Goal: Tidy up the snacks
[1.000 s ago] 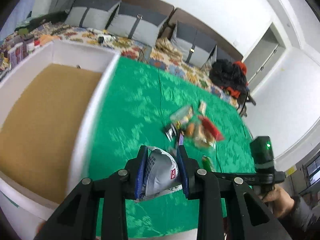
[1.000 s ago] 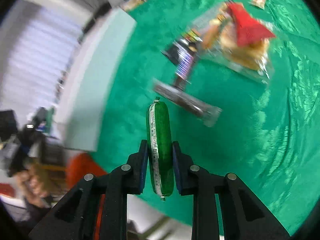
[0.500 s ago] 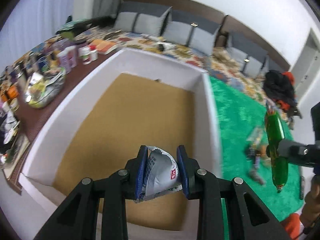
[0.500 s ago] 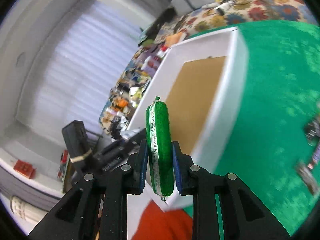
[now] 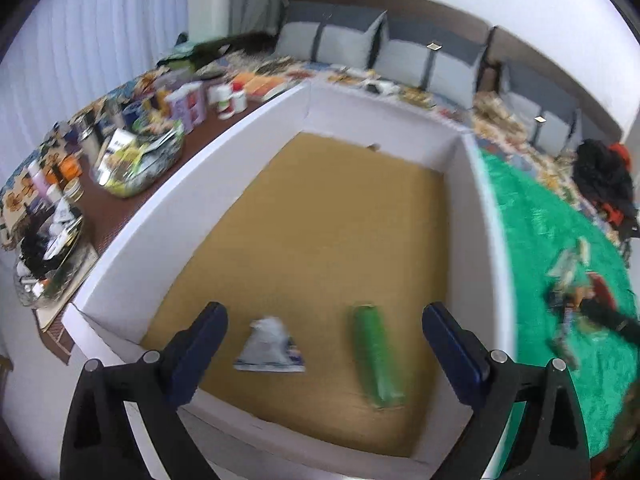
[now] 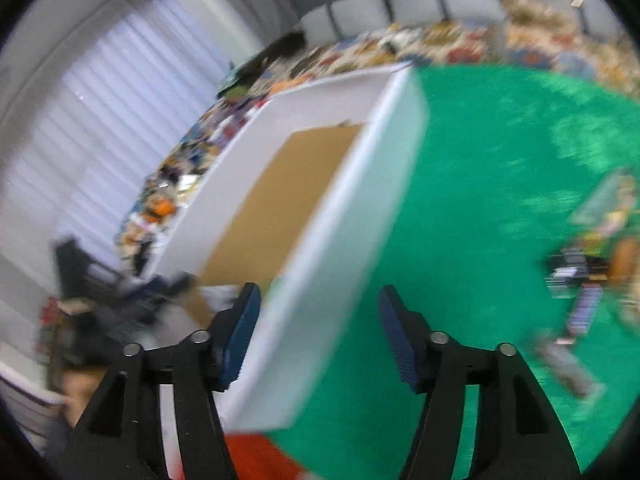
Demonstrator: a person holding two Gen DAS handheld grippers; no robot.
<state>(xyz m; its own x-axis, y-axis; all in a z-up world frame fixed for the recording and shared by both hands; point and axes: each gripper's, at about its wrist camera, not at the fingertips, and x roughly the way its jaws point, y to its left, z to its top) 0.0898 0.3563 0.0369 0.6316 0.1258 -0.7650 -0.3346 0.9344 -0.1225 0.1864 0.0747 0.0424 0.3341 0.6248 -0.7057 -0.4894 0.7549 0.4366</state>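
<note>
— Green sausage [image 5: 378, 356] and the grey packet [image 5: 269, 346] both lie on the brown floor of the white box [image 5: 472, 200] now. Half a second ago each was pinched in a gripper.

— So both have let go?

— Yes. The left gripper [image 5: 324, 344] hangs over the near end of the box with its jaws wide and nothing between them. The packet sits left, the sausage just to its right, apart from each other and from the walls.

— And the right one?

— The right gripper [image 6: 318, 334] is also spread wide and empty. It has swung away, now straddling the box's near corner, half over the green cloth [image 6: 480, 160].

— What does that mean for the job?

— Two snacks are stowed. I judge the drop finished for this pair, with the box otherwise bare.

— What's left?

— A pile of snacks [image 6: 592, 264] on the cloth, well apart from the box. It is blurred, so I cannot count them. Likely both grippers go back there next.
</note>
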